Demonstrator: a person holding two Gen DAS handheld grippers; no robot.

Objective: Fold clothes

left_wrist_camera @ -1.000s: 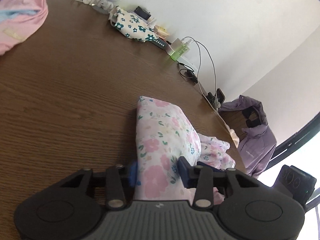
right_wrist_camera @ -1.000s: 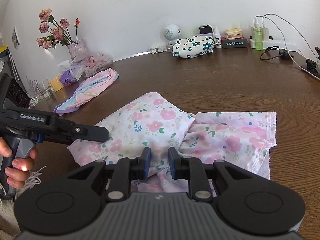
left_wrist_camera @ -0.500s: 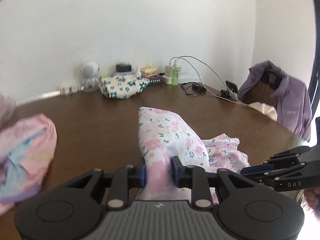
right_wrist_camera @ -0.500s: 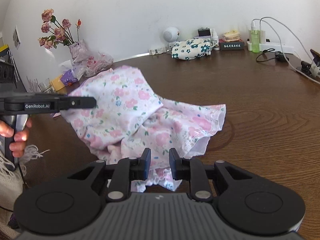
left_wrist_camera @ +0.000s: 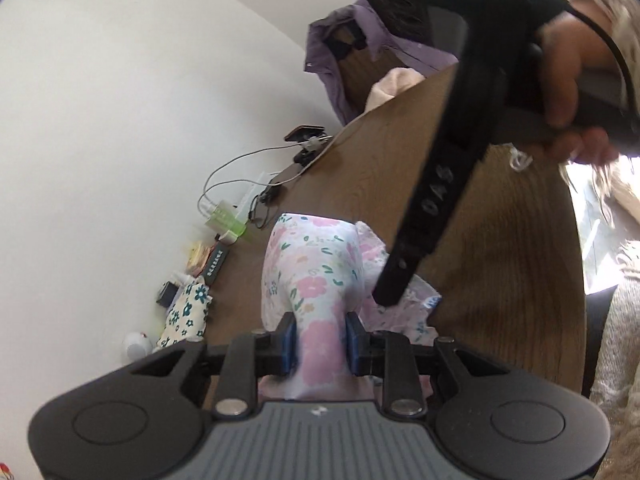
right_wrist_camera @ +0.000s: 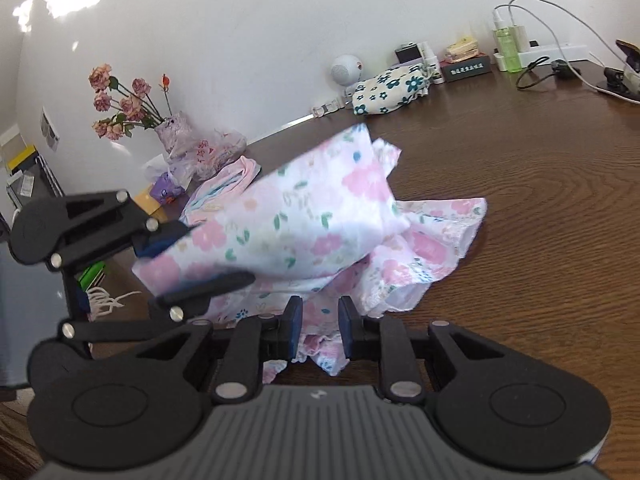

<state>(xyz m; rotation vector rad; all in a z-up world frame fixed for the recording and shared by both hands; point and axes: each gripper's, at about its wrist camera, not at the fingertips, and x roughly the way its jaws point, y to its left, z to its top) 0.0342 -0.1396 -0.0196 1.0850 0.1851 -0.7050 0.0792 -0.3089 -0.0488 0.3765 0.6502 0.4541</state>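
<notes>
Left gripper (left_wrist_camera: 318,344) rolled over, clamped narrowly on cloth (left_wrist_camera: 316,276), flap lifted mid-frame above table (left_wrist_camera: 500,260). Right gripper (right_wrist_camera: 319,330) pinched cloth's near hem at lower centre. Since a second ago: flat spread gone, fold probably half-turned, not laid.

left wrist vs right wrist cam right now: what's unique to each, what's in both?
Left wrist only: a purple jacket draped past the table's far edge, and the hand holding the right gripper.

Right wrist only: dried pink roses in a vase, and a folded pink-and-blue garment below them.

Both: the pink floral white cloth clamped by both grippers, the brown wooden table, the teal-flowered white pouch, the green bottle and the white charger cables.
</notes>
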